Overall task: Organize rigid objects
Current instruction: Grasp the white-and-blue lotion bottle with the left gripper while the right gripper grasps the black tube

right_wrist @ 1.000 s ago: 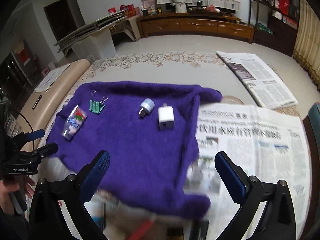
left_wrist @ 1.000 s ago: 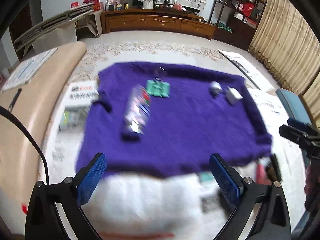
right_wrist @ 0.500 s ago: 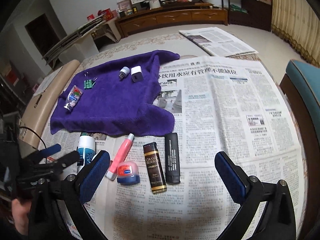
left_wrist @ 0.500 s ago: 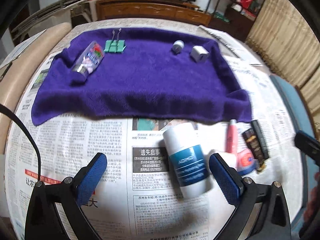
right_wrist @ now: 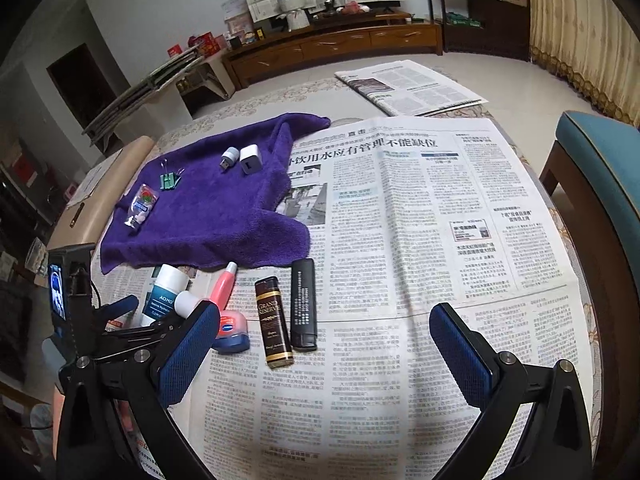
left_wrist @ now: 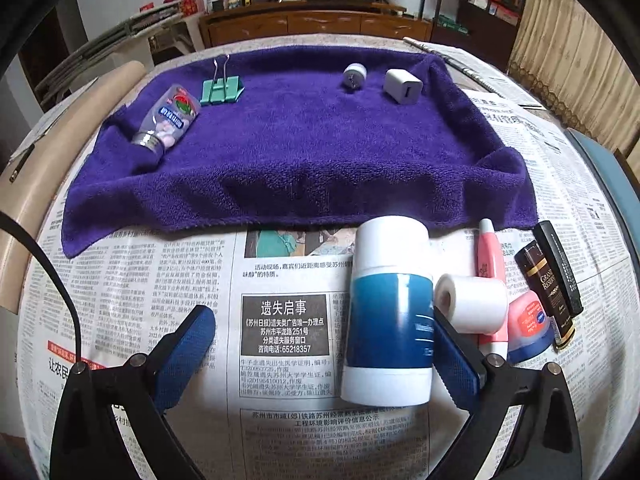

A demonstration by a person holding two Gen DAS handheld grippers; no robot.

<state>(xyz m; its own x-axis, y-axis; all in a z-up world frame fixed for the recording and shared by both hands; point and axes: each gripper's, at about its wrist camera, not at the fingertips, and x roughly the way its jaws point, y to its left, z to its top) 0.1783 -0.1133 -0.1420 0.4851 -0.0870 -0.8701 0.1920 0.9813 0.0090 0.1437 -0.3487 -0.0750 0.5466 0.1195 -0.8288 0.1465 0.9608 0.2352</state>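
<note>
A white and blue bottle [left_wrist: 390,312] lies on the newspaper between the open fingers of my left gripper [left_wrist: 320,344], close to the right finger. Beside it lie a white tape roll [left_wrist: 472,304], a pink tube [left_wrist: 491,256], a pink and blue lip balm tin [left_wrist: 530,326], a brown box [left_wrist: 546,284] and a black lighter [left_wrist: 558,268]. My right gripper [right_wrist: 324,354] is open and empty above the newspaper, right of the brown box [right_wrist: 273,320] and black lighter [right_wrist: 303,304]. The left gripper also shows in the right wrist view [right_wrist: 120,312].
A purple towel [left_wrist: 304,152] holds a candy bottle [left_wrist: 168,120], a green binder clip [left_wrist: 222,90], a small round plug [left_wrist: 354,76] and a white charger [left_wrist: 402,86]. A blue chair [right_wrist: 600,152] stands at the right. Newspaper [right_wrist: 420,208] covers the table.
Both grippers have come down and in towards the table. The left gripper has closed in on the white and blue bottle, which now lies between its fingers.
</note>
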